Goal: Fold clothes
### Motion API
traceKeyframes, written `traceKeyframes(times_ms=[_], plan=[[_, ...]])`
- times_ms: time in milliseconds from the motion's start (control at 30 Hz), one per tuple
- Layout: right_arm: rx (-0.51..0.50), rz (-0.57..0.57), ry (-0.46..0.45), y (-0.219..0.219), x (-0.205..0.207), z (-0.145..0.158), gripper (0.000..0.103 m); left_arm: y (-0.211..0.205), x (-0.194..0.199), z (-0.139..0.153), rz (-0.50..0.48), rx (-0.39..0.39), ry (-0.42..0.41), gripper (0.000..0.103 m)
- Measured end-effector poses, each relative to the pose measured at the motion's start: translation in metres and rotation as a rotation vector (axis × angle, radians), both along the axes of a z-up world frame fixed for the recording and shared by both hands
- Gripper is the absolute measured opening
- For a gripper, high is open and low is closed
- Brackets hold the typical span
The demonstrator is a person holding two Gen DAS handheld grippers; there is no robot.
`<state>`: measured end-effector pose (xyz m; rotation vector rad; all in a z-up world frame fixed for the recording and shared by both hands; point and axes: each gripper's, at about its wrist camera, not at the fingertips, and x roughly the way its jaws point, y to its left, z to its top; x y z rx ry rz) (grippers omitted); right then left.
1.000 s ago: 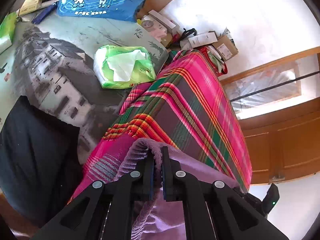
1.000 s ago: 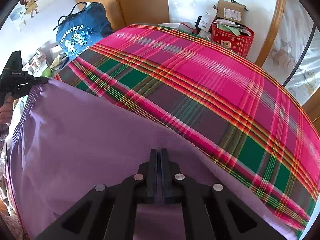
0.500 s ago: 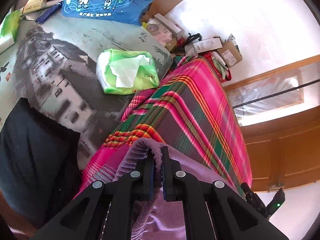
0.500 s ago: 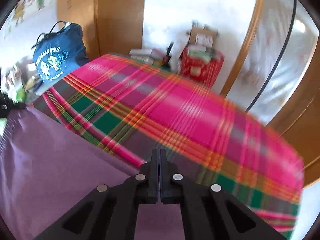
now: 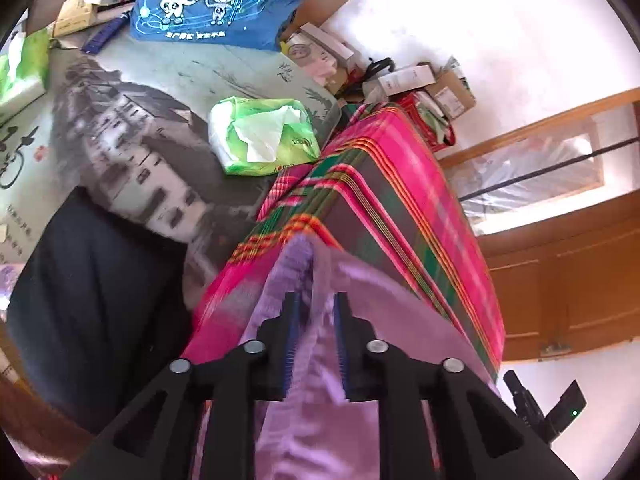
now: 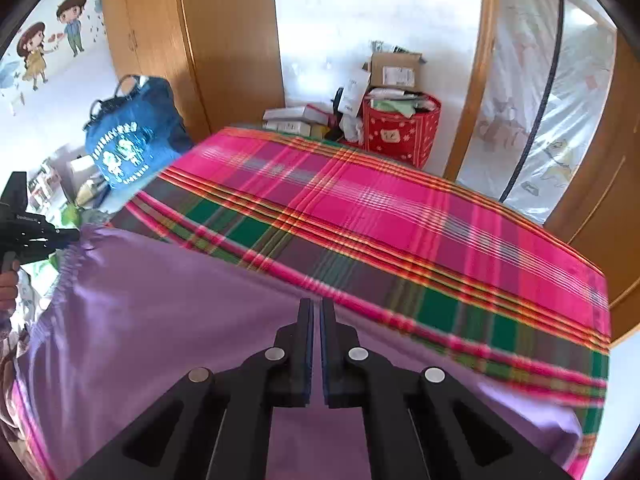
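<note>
L gripper (image 5: 314, 312) is sitting w/ jaws parted, lilac cloth (image 5: 316, 400) lying between its fingers. R gripper (image 6: 316, 320) is pinching w/ jaws nearly closed, near edge, low.

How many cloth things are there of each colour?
Purple garment: 1
Pink plaid cloth: 1
Black garment: 1
Blue bag: 1
Total: 4

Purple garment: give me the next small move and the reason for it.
Probably draw the left tool back off the purple garment. Its fingers stand apart with the gathered edge loose between them, and the cloth lies spread on the plaid bedcover. The right tool looks nearly closed at the near edge, so it likely opens next.
</note>
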<state>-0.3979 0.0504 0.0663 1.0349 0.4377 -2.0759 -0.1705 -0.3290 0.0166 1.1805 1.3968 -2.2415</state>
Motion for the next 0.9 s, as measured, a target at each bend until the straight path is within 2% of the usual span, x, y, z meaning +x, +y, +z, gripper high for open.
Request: traceKeyframes(times_ms=[133,233,333,567,700,900], plan=[[-0.025,-0.016,0.035,0.043,0.031,0.026,0.009,0.012,0.032,0.015,-0.032,-0.031,-0.010,0.020],[-0.047,-0.063,0.054,0.091,0.054,0.043,0.010,0.030,0.055,0.024,-0.088,-0.044,-0.016,0.026],[-0.051,-0.132,0.064,0.135,0.075,0.051,0.018,0.056,0.072,0.028,-0.163,-0.047,-0.018,0.026],[-0.053,-0.328,0.023,0.228,0.111,0.041,0.019,0.112,0.086,0.024,-0.317,-0.019,-0.029,0.027],[-0.064,-0.387,0.005,0.263,0.129,0.040,0.019,0.135,0.094,0.023,-0.382,-0.028,-0.030,0.031],[-0.060,-0.395,-0.059,0.291,0.161,0.023,0.025,0.162,0.110,0.013,-0.444,-0.004,-0.043,0.032]])
